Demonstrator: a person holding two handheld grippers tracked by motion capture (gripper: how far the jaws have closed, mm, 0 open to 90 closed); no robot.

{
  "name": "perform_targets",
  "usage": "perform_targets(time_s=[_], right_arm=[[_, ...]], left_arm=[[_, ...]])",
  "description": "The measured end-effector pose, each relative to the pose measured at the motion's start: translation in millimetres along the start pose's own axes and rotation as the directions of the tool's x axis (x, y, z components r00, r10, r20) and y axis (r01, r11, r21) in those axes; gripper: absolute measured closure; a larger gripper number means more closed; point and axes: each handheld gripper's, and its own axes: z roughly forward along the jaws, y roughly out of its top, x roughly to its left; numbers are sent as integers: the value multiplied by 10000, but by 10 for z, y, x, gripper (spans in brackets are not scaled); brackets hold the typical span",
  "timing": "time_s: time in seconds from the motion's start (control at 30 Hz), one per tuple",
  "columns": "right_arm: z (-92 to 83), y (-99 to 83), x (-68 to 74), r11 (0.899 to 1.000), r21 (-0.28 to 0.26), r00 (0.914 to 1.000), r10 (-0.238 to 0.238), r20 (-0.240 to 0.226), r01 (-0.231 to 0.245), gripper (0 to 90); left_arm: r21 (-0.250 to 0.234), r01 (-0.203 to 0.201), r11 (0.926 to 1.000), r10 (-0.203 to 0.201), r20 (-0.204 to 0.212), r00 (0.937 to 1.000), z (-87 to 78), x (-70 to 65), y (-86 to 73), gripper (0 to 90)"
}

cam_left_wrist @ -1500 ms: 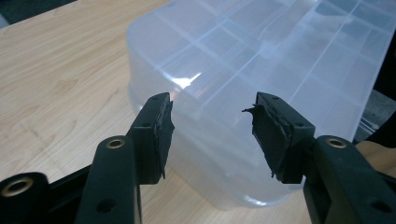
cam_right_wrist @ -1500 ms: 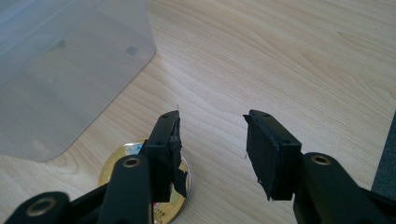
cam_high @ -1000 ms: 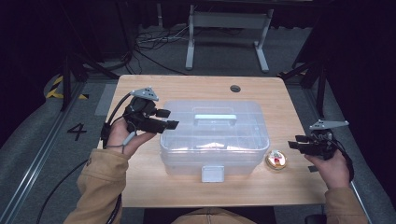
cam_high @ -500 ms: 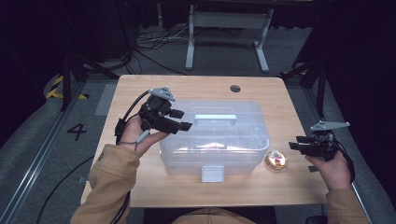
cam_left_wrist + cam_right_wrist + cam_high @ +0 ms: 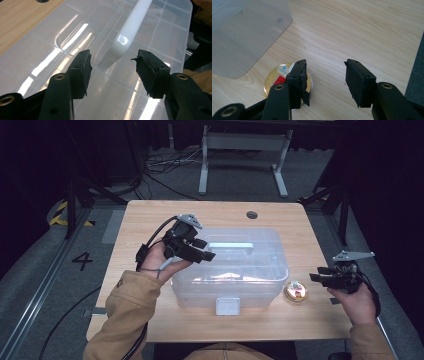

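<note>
A clear plastic box (image 5: 260, 270) with a white handle (image 5: 230, 245) on its lid and a white latch (image 5: 227, 306) at the front sits mid-table. My left gripper (image 5: 206, 249) hovers over the lid's left part, open and empty. In the left gripper view the gripper (image 5: 112, 67) points at the near end of the handle (image 5: 132, 27). A small round gold-topped tin (image 5: 296, 291) lies just right of the box. My right gripper (image 5: 316, 273) is held open beside it near the table's right edge. In the right gripper view the tin (image 5: 274, 78) lies partly behind that gripper's (image 5: 325, 75) left jaw.
The wooden table (image 5: 150, 220) has a round cable hole (image 5: 251, 214) at the back. Dark floor with cables and a metal stand (image 5: 240, 150) lies beyond the far edge. The box corner (image 5: 244, 32) is close to the tin.
My left gripper has moved right from the box's left side to over the lid, toward the handle. The right gripper has stayed still.
</note>
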Motion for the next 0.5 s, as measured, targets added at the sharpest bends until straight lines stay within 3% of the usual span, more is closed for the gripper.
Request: perform_targets(time_s=[0.13, 0.2, 0.3, 0.5], right_arm=[[0, -13, 4, 10000, 32, 10000, 5, -1, -5, 519], [-1, -17, 6, 10000, 38, 10000, -15, -1, 15, 519], [2, -24, 9, 10000, 83, 10000, 10, 0, -10, 519], [10, -24, 18, 9999, 116, 10000, -17, -41, 17, 519]], left_arm=[[263, -54, 9996, 56, -72, 10000, 72, -20, 43, 492], [390, 12, 9992, -1, -300, 9995, 95, -27, 55, 550], [337, 328, 9989, -319, -277, 9991, 111, -13, 67, 593], [311, 40, 9995, -19, -665, 9978, 119, -24, 59, 687]])
